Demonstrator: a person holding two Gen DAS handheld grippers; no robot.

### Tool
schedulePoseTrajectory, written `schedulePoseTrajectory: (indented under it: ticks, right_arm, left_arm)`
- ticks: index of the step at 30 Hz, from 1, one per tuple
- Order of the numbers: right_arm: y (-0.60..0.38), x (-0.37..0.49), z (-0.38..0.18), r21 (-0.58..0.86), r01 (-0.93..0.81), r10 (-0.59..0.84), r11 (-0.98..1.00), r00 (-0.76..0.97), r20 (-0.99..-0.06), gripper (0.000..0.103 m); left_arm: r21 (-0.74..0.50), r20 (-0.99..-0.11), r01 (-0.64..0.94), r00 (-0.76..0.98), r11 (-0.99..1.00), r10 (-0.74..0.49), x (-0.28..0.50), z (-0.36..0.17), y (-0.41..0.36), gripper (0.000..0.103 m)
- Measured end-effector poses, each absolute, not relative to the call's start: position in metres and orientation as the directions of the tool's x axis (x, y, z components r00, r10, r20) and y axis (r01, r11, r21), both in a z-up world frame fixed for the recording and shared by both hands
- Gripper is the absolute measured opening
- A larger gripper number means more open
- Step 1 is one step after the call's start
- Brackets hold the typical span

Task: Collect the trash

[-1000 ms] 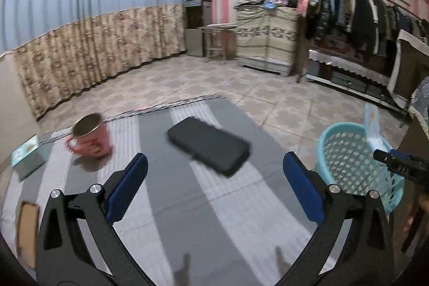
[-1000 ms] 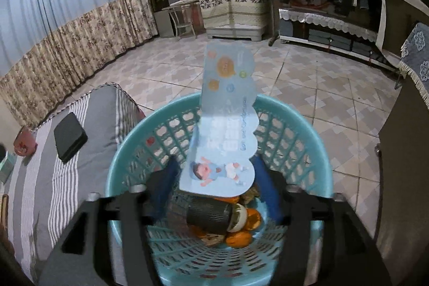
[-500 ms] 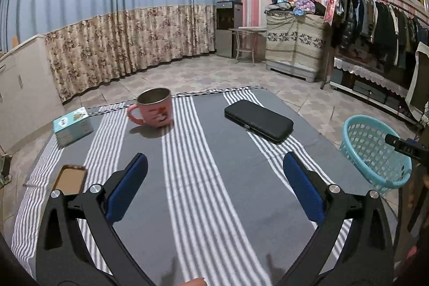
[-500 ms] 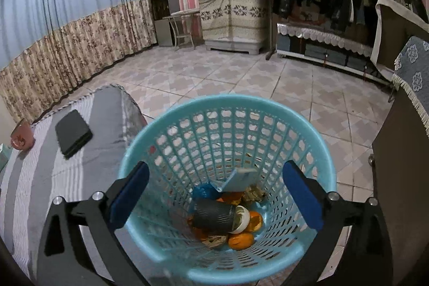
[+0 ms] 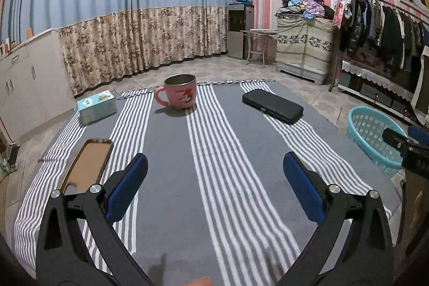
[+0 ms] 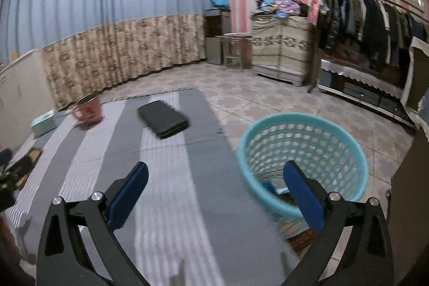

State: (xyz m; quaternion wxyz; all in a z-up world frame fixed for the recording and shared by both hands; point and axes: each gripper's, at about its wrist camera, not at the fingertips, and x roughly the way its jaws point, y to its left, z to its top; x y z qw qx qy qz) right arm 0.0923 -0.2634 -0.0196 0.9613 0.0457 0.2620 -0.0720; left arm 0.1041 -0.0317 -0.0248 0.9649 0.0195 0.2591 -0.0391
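Note:
A turquoise plastic basket stands on the floor just off the table's right edge; it also shows in the left wrist view. Bits of trash show low inside it. My right gripper is open and empty, over the table's right edge beside the basket. My left gripper is open and empty, above the grey striped tablecloth. The right gripper's tip shows at the right of the left wrist view.
On the cloth are a pink mug, a black flat case, a teal box and a brown flat object. A clothes rack and a covered cabinet stand beyond on the tiled floor.
My right gripper opened and dropped the blue packet into the basket, then swung left toward the table. My left gripper pulled back and turned left, showing more of the table.

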Motion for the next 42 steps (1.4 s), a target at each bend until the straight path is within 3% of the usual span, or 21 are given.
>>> schedulePoseTrajectory:
  ticks: [15, 42]
  right_arm:
    - [-0.211, 0.058, -0.016, 0.020, 0.118, -0.095, 0.993, 0.878, -0.469, 0.098]
    - [-0.198, 0.046, -0.008, 0.024, 0.095, -0.075, 0.995, 0.901, -0.427, 0.098]
  left_arm:
    - [0.006, -0.460, 0.051, 0.887, 0.999, -0.042, 0.070, -0.020, -0.014, 0.098]
    - [0.023, -0.406, 0.029, 0.914, 0.999, -0.018, 0.053, -0.005, -0.009, 0.098]
